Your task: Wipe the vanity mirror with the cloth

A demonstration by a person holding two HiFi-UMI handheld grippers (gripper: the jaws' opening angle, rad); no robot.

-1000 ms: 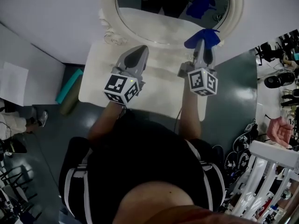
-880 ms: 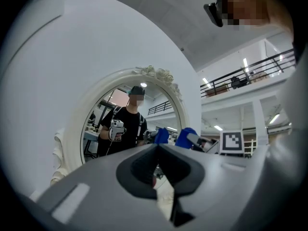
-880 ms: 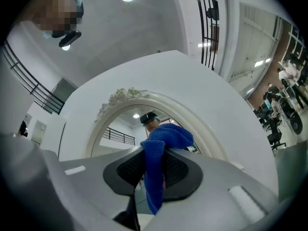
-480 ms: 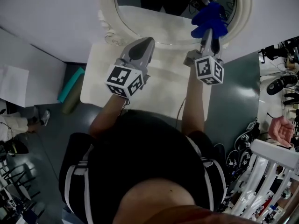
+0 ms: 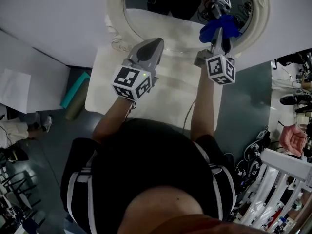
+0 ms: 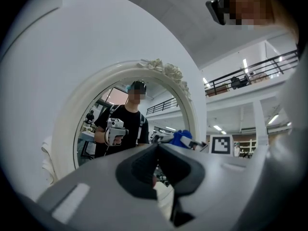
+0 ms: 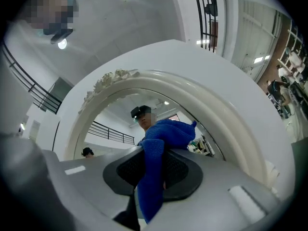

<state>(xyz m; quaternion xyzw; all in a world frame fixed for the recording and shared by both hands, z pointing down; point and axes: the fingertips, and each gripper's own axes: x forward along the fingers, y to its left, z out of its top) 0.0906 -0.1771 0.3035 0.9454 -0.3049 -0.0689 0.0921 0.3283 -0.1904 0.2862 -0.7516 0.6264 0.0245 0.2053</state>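
White tabletop below mirror; white wall, dark floor.

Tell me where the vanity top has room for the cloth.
Vanity top is bare between left tongs and right tongs, up to the mirror frame. Crowded at the frame's right, around the blue cloth.
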